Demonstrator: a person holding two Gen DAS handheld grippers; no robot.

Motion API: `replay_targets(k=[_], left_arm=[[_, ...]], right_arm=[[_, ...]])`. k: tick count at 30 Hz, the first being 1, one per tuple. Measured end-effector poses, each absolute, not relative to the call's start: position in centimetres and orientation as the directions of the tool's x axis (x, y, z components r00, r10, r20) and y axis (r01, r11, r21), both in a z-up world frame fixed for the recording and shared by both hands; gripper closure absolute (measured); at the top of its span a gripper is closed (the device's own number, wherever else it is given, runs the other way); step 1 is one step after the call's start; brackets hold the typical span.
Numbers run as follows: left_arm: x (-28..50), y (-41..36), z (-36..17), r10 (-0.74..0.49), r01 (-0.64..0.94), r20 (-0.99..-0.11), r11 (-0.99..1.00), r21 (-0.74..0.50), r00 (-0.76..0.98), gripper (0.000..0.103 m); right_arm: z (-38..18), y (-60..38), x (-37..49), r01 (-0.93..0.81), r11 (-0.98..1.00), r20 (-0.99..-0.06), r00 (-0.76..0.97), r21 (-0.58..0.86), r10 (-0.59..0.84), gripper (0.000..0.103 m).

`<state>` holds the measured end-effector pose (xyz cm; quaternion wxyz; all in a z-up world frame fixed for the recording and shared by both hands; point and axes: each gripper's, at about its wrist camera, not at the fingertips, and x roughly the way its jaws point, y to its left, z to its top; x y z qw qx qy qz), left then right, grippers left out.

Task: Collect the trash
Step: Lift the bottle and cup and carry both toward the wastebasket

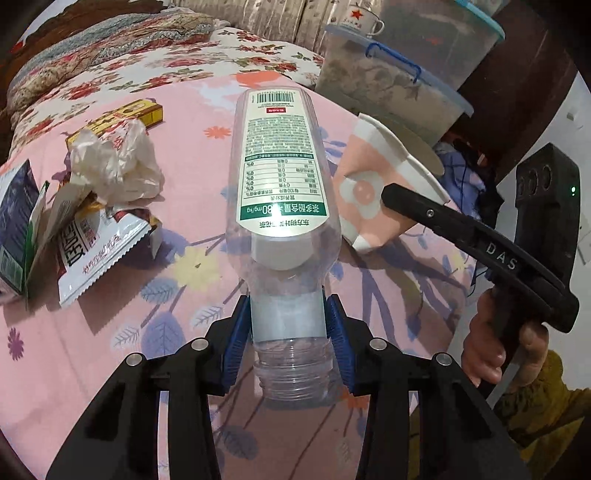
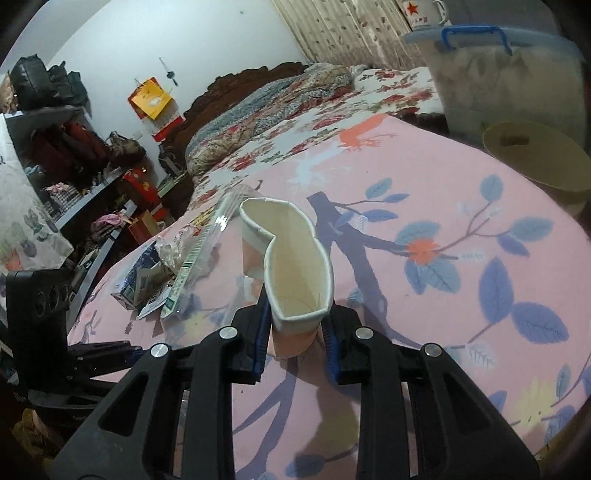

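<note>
My left gripper is shut on the neck of an empty clear plastic bottle with a white and green label, held over the pink floral cloth. My right gripper is shut on a squashed pink paper cup; that cup also shows in the left wrist view, to the right of the bottle. The bottle appears in the right wrist view to the cup's left. On the cloth at left lie a crumpled tissue, a snack wrapper, a small carton and a yellow box.
Clear plastic storage bins with blue clips stand at the back right, an enamel mug on top. A tan roll sits by the bin. A floral bed lies behind. Cluttered shelves stand far left.
</note>
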<state>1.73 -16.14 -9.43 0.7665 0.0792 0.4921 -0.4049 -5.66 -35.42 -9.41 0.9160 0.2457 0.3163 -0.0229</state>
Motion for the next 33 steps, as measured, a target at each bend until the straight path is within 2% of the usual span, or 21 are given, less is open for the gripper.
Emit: replay_targets(k=[6,17,19,25,27,28,33], left_arm=[[1.9,-15.8,-9.7,-0.557,0.689,-0.814,0.656,-0.309,0.165,0.065],[1.7,-16.1,-9.7,-0.544,0.693,-0.822,0.659,-0.291,0.171,0.064],[1.9,-16.3,-9.4,-0.543,0.691,-0.82,0.663,-0.287,0.181,0.051],[2.6,-16.9,-9.0,-0.545,0.684,-0.816,0.671,-0.287,0.193,0.044],[2.6,-17.2,-9.3,-0.541,0.682,-0.82,0.672,-0.287,0.187,0.049],[2.5,-17.2,-9.5,-0.541,0.686,-0.822,0.668,-0.289,0.18,0.065],[2.3,-17.4,-9.9,-0.54,0.696,-0.824,0.659,-0.287,0.172,0.065]], right_arm=[[-9.3,-35.0,-5.9,0.215,0.881,-0.6,0.795,0.421,0.092,0.075],[-9.2,-35.1,-6.0,0.225,0.88,-0.598,0.798,0.419,0.081,0.075],[-9.1,-35.1,-6.1,0.23,0.882,-0.596,0.8,0.41,0.069,0.075],[-9.2,-35.2,-6.4,0.231,0.882,-0.595,0.801,0.411,0.068,0.075],[-9.2,-35.1,-6.4,0.231,0.882,-0.595,0.801,0.41,0.067,0.075],[-9.2,-35.1,-6.5,0.23,0.884,-0.595,0.801,0.407,0.066,0.075],[-9.1,-35.2,-6.5,0.228,0.886,-0.594,0.802,0.403,0.064,0.075]])
